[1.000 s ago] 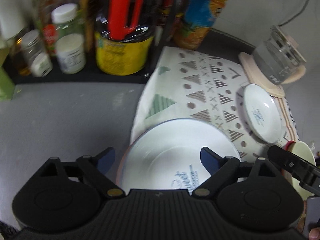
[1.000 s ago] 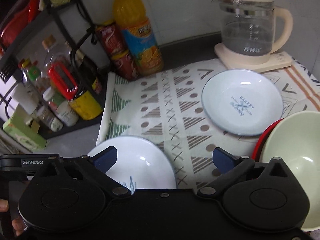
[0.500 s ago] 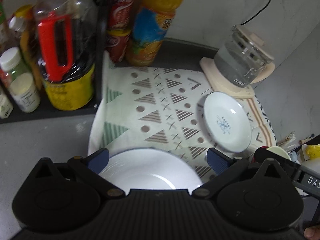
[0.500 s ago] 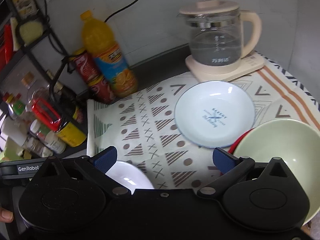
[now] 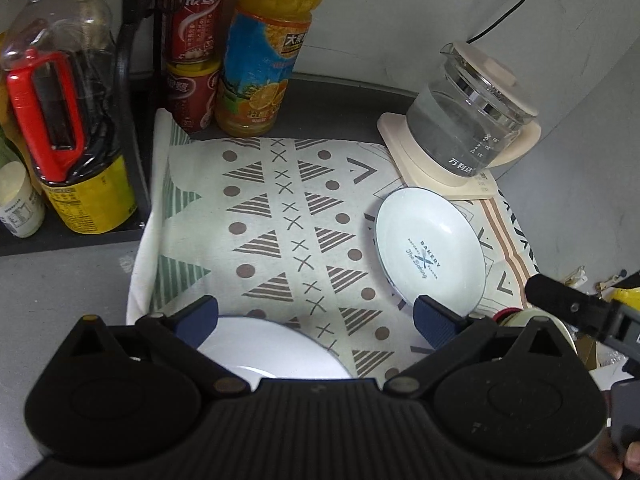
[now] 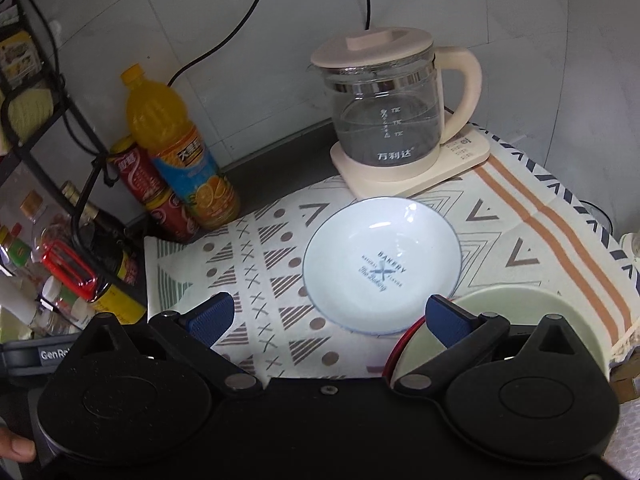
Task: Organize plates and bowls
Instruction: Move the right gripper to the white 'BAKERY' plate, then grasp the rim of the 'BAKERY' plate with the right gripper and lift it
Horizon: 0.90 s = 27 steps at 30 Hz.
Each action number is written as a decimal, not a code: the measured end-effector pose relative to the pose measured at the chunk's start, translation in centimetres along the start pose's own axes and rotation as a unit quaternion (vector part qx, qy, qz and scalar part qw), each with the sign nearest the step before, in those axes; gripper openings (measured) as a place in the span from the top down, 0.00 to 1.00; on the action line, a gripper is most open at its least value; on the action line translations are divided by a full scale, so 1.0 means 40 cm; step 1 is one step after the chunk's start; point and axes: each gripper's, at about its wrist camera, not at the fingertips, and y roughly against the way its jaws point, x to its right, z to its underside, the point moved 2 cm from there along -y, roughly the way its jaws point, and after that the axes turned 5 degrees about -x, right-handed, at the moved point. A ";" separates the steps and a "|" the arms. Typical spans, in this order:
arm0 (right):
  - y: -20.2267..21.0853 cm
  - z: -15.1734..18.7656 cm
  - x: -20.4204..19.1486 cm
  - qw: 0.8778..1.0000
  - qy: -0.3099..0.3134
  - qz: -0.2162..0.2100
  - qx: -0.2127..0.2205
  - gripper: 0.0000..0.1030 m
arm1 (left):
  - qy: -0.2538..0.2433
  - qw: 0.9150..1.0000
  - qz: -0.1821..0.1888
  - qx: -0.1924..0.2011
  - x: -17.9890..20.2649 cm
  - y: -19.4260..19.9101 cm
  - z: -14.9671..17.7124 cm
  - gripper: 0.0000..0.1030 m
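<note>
Right now I have my left claw (image 5: 316, 316) spread wide with nothing between its blue pads (image 5: 198, 318), hovering over a plain white plate (image 5: 272, 350) at the near edge of the patterned cloth (image 5: 280, 220). My right claw (image 6: 328, 316) is open as well, gripping nothing. Through its camera I see the Bakery plate (image 6: 380, 264) lying flat on the cloth, just in front of the glass kettle (image 6: 392, 116). A pale green bowl (image 6: 516, 320) sits nested in a red one (image 6: 400, 346) beside that plate, partly behind my right pad (image 6: 448, 318). An orange juice bottle (image 6: 176, 148) and red cans (image 6: 148, 184) stand at the back of the tabletop (image 5: 60, 296).
</note>
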 end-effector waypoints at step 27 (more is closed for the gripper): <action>-0.229 -0.207 0.328 0.988 -0.024 -0.043 -0.147 0.29 | 0.173 0.985 -0.016 -0.008 0.155 -0.249 -0.028 0.13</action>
